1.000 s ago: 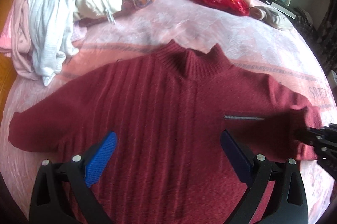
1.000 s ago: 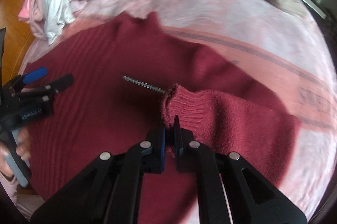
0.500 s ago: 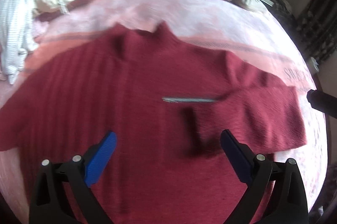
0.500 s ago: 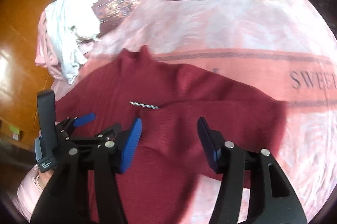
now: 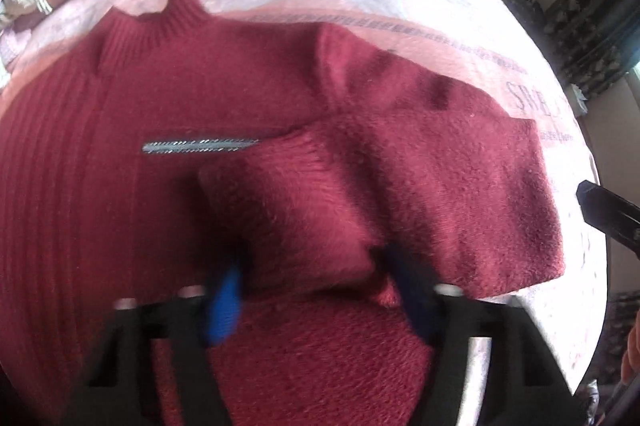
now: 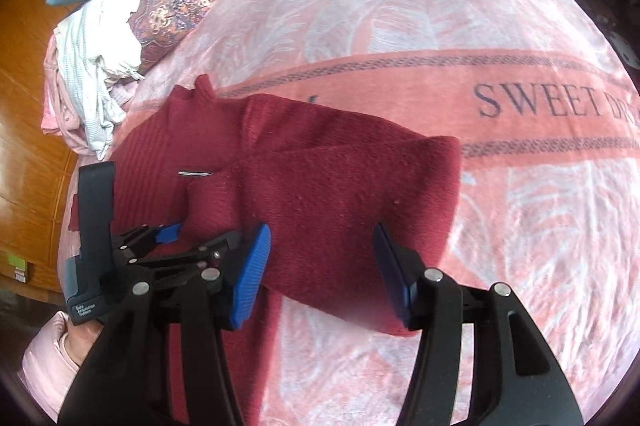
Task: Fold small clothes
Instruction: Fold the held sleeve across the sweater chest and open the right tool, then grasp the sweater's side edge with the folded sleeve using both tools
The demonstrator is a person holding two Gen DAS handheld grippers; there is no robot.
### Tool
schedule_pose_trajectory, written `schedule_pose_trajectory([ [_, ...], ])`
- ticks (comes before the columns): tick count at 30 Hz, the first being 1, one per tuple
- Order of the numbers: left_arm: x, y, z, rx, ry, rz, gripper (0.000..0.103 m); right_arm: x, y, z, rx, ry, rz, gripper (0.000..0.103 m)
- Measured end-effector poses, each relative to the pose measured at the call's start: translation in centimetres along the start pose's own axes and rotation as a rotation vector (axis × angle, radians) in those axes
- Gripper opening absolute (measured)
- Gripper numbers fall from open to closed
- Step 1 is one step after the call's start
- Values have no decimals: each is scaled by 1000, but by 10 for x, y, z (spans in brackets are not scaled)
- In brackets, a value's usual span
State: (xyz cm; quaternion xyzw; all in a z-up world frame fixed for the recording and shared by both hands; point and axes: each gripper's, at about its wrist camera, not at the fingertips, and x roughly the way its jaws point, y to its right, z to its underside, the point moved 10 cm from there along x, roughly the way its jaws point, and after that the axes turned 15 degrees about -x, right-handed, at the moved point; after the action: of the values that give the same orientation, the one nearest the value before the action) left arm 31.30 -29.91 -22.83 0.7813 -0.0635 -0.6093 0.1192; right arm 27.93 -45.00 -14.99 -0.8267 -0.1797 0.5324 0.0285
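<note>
Here the folded sleeve [image 5: 304,209] lies between the left tongs [image 5: 316,290], just closing.

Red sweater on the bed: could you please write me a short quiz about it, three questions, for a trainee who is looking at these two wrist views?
1. True or false: one sleeve of the sweater is folded across its body.
2. Which word is printed on the blanket? A) SWEET B) HOME C) LOVE
3. Fill in: in the right wrist view, the white clothes lie to the ____ of the sweater.

Key: 1 true; 2 A; 3 left.
</note>
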Motion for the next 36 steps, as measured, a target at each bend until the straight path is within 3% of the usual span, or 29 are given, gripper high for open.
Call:
schedule_pose_trajectory([
  [1,-1,2,1,-3,-4,15,41,0,2,1,4,-1,2,54],
  [3,-3,6,1,-18,-15,66,15,-1,4,1,7,-1,8,54],
  [6,-22,6,-6,-47,27,119,14,-1,5,0,11,7,12,54],
  [12,-75,-9,-37,-30,184,129,13,4,1,-7,24,14,5,54],
  [18,-122,-80,-70,-64,287,93,13,18,-14,-11,24,-3,-23,54],
  [22,-137,-147,-85,-124,330,27,13,33,-36,-10,-2,-36,-39,54],
  [26,-143,-199,-94,-160,349,-34,13,52,-59,-8,1,-67,-91,56],
  [31,-121,-244,-90,-208,286,-48,16,82,-79,-3,9,-130,-121,56],
  [32,-112,-248,-87,-210,260,-55,20,88,-79,0,8,-153,-100,52],
  [33,-106,-252,-85,-214,242,-65,28,96,-76,5,1,-190,-54,39],
  [35,-95,-264,-80,-239,208,-108,41,103,-71,11,-12,-221,-2,23],
  [36,-95,-270,-79,-249,204,-127,47,103,-69,13,6,-215,-12,22],
])
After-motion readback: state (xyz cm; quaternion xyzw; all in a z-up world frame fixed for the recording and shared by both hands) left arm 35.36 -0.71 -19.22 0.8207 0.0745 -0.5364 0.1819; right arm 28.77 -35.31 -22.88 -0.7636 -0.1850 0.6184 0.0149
